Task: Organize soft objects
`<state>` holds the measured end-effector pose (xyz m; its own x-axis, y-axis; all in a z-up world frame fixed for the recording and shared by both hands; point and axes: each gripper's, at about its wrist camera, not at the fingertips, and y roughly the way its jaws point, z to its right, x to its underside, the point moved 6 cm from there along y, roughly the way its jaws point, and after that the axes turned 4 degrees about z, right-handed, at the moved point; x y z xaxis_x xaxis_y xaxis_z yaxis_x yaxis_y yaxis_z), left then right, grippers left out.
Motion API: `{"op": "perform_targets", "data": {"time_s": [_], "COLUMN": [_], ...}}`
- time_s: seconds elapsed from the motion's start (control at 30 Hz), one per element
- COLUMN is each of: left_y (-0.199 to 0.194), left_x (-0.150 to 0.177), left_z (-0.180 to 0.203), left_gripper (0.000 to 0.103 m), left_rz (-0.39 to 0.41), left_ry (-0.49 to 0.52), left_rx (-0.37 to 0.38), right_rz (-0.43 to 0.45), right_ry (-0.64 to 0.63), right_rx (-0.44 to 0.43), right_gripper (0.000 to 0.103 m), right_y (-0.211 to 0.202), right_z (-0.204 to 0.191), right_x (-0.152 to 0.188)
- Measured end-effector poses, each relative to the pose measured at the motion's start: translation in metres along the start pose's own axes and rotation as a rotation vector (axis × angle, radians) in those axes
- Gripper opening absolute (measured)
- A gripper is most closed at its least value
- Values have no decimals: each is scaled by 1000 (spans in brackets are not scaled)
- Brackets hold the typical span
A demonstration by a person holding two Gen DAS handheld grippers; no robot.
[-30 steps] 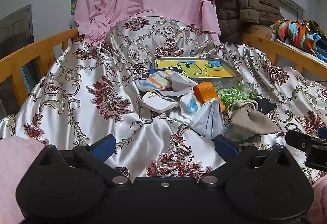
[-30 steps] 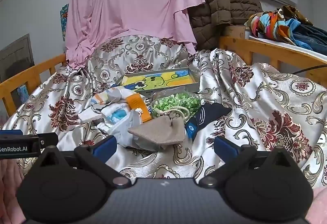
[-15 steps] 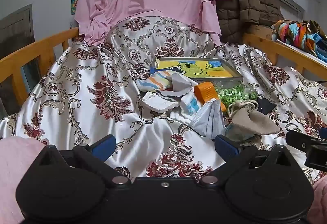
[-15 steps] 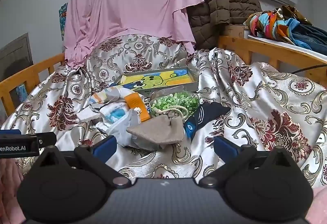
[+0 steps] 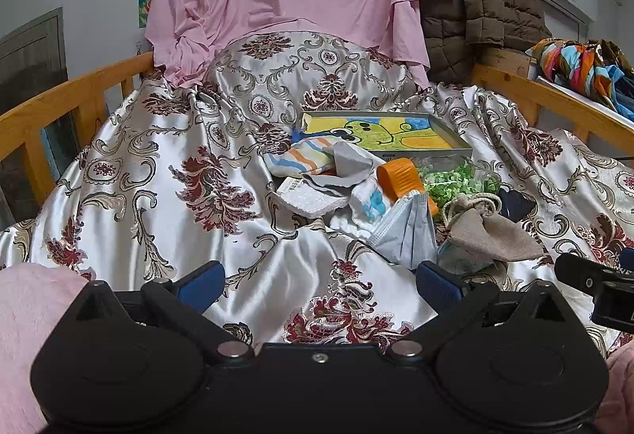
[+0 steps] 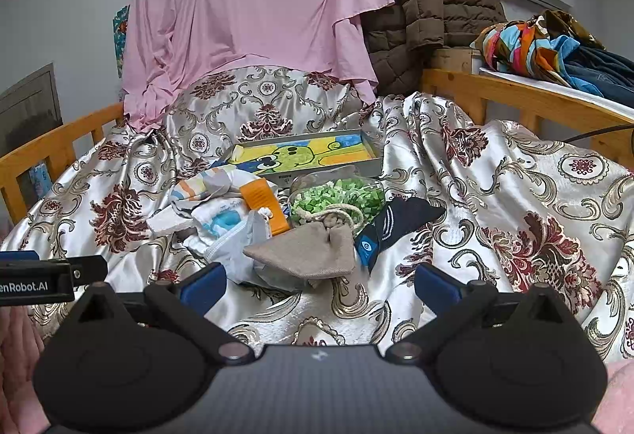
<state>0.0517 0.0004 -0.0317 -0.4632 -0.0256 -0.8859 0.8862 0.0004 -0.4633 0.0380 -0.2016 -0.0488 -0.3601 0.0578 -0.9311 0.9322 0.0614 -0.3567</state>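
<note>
Satin floral bedspread (image 6: 515, 196) between wooden rails. Right gripper (image 6: 319, 283), jaws spread wide and empty, faces the beige drawstring pouch (image 6: 309, 250) lying just ahead, its long axis crosswise. Left gripper (image 5: 317, 281), equally wide and empty, sits farther left of the pile.

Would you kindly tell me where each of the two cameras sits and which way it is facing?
Left wrist: on the left gripper, looking forward along its open blue fingers across the satin bedspread to the pile of soft things; the right gripper pokes in at the right edge.
Right wrist: on the right gripper, facing the same pile from further right; the left gripper shows at the left edge.
Shared: beige drawstring pouch, grey face mask, cartoon tray.
</note>
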Motion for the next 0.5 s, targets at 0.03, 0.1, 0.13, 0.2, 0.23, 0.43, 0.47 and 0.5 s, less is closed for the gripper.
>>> {"op": "perform_targets", "data": {"time_s": [0.03,0.1,0.13,0.2,0.23,0.43,0.47,0.5], "left_y": [0,0,0,0,0,0,0,0], "left_x": [0,0,0,0,0,0,0,0], "left_z": [0,0,0,0,0,0,0,0], "left_gripper": [102,102,102,102,102,102,102,102], "left_rz": [0,0,0,0,0,-1,0,0], "left_ry": [0,0,0,0,0,0,0,0], "left_rx": [0,0,0,0,1,0,0,0], "right_rz": [-1,1,0,0,0,0,0,-1], "right_ry": [0,2,2,1,2,1,1,1], "right_rx": [0,1,1,2,2,2,2,2], "right_gripper": [103,103,103,103,103,103,103,103], "right_y": [0,1,1,1,1,0,0,1], "right_z": [0,2,2,2,2,2,2,2], "right_x": [0,2,1,2,1,1,1,1]}}
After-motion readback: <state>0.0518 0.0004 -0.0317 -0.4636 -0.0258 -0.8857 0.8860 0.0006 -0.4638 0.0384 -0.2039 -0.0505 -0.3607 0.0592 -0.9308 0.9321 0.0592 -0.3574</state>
